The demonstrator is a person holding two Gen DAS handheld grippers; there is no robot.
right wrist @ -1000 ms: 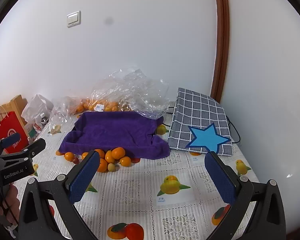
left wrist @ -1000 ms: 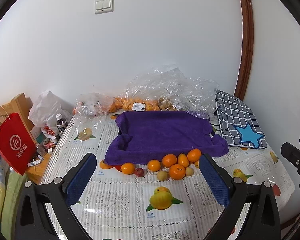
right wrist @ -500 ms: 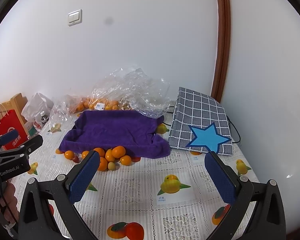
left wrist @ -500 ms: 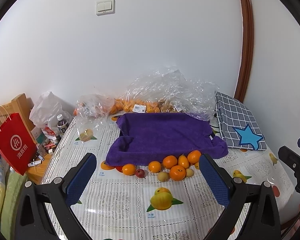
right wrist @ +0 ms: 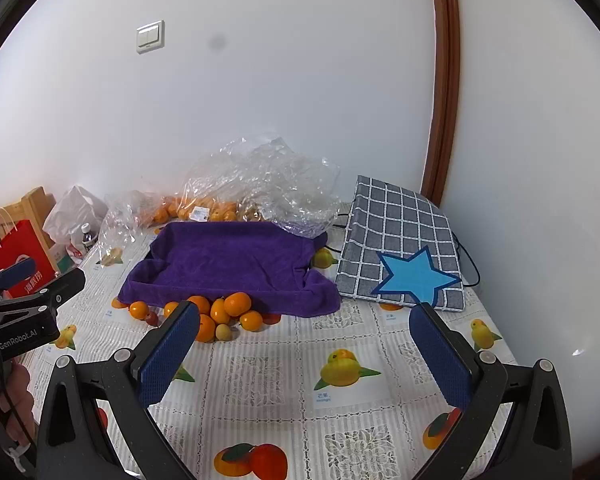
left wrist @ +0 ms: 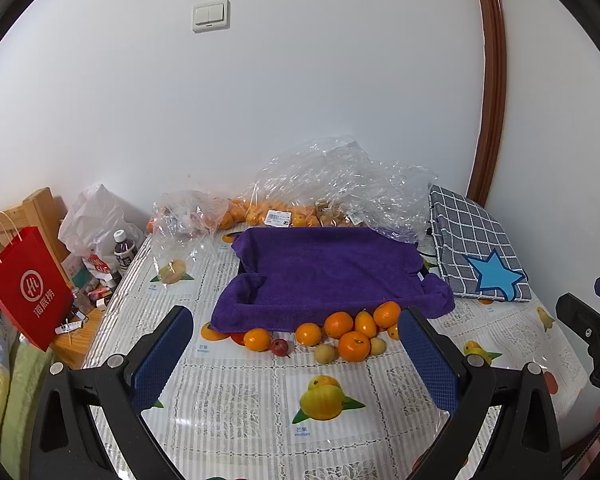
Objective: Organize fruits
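A cluster of small loose orange, yellow and red fruits [left wrist: 340, 334] lies on the fruit-print tablecloth [left wrist: 240, 412], touching the near edge of a tray draped in purple towel [left wrist: 328, 272]. The left gripper [left wrist: 296, 364], jaws spread wide and empty, faces the cluster straight ahead between its fingers. The right gripper [right wrist: 304, 356], also spread and empty, has the fruits ahead and to its left, so the left hand looks nearer.

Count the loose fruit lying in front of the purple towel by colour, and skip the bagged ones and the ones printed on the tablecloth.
Orange fruits: 7
Small tan fruits: 2
Small red fruit: 1
Total: 10 loose fruits
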